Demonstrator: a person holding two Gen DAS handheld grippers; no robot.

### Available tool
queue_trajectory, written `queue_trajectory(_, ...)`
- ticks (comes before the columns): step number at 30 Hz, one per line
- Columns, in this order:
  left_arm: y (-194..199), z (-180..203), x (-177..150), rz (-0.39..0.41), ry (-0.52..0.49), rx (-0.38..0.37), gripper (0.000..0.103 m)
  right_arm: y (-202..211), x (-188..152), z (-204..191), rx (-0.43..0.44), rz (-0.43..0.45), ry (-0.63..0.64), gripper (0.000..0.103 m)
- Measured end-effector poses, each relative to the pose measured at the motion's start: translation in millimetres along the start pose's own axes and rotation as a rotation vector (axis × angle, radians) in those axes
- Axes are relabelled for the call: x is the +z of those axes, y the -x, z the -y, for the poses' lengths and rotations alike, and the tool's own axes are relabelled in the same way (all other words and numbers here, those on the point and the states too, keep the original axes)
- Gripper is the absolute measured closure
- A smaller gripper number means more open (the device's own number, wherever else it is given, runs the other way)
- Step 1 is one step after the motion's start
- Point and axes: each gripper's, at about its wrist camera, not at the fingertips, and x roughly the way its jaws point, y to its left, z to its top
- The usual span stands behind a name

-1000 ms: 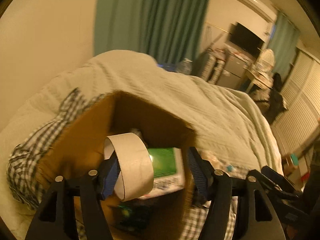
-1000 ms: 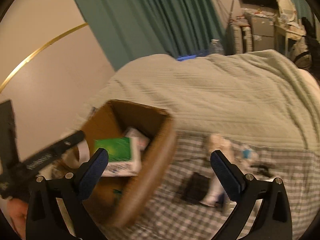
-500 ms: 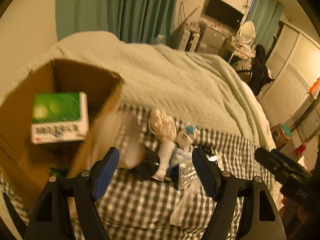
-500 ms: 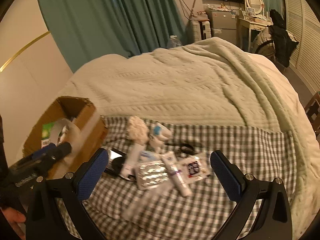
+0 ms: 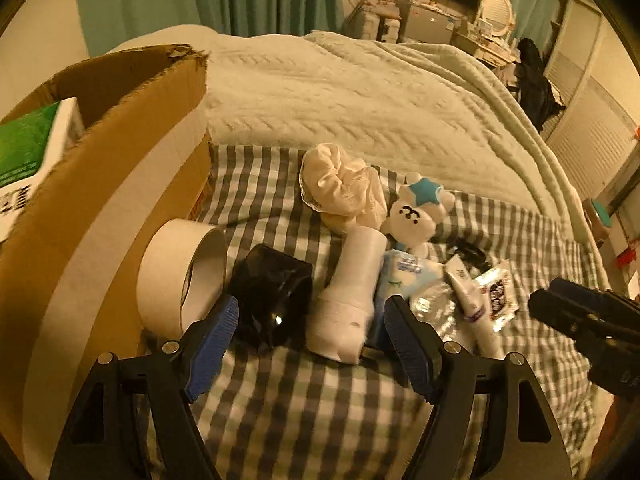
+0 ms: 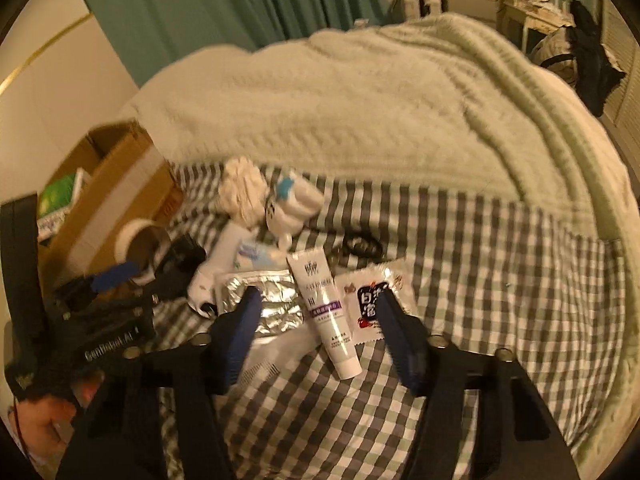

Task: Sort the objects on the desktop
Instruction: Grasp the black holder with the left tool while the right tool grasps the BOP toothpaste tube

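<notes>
My left gripper [image 5: 312,316] is open above a black object [image 5: 276,300] and a white bottle [image 5: 352,300], touching neither. A white tape roll [image 5: 182,276] leans on the outside of the cardboard box [image 5: 120,184]. My right gripper [image 6: 318,304] hangs over a white tube [image 6: 324,304]. Its jaws are closing with the tube between them, and a gap shows on both sides. A foil pack [image 6: 268,300] lies to the tube's left and a snack packet [image 6: 372,300] to its right. The left gripper [image 6: 116,276] shows at the left of the right wrist view.
A green-and-white carton [image 5: 24,160] sits in the box. A cream cloth [image 5: 340,188], a plush toy [image 5: 416,208], a blue wipes pack [image 5: 404,272] and a black hair tie [image 6: 360,246] lie on the checked cloth [image 6: 480,320]. A knitted blanket [image 6: 360,120] covers the bed behind.
The left gripper held the tape roll over the box, then let it go; the roll now rests outside the box. Both grippers swung right and sank toward the pile. The right jaws have narrowed.
</notes>
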Motion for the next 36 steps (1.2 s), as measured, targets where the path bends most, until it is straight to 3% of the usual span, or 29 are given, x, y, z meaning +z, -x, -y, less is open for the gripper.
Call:
queue_trajectory(7,-28,-10,4,-0.022,-0.034,-0.008,0.025,-42,-7,6,-0.011,-0.088,0.020,0.057)
queue_trajectory(10,-32,-21,2,-0.009,-0.012,-0.067,0.025,-56,-9,8,-0.010,-0.122,0.015,0.064)
queue_trajectory(13,-31,-21,1,-0.004,-0.066,-0.099,0.025,-70,-12,8,-0.006,-0.167,0.017,0.072)
queue_trajectory(15,-31,-22,-1,-0.003,-0.092,-0.122,0.025,-78,-14,10,0.002,-0.186,0.013,0.072)
queue_trajectory(17,-30,-24,-2,-0.006,-0.109,-0.136,0.032,-81,-14,11,0.011,-0.189,0.000,0.073)
queue_trajectory(21,-28,-36,-2,-0.016,-0.076,-0.146,0.066,-81,-12,10,0.013,-0.194,0.001,0.075)
queue_trajectory(22,-28,-38,-2,-0.019,-0.074,-0.148,0.069,-80,-13,10,0.017,-0.194,0.005,0.075)
queue_trajectory(36,5,-30,-19,-0.028,-0.104,-0.110,0.084,-45,-26,1,0.022,-0.170,0.018,0.077)
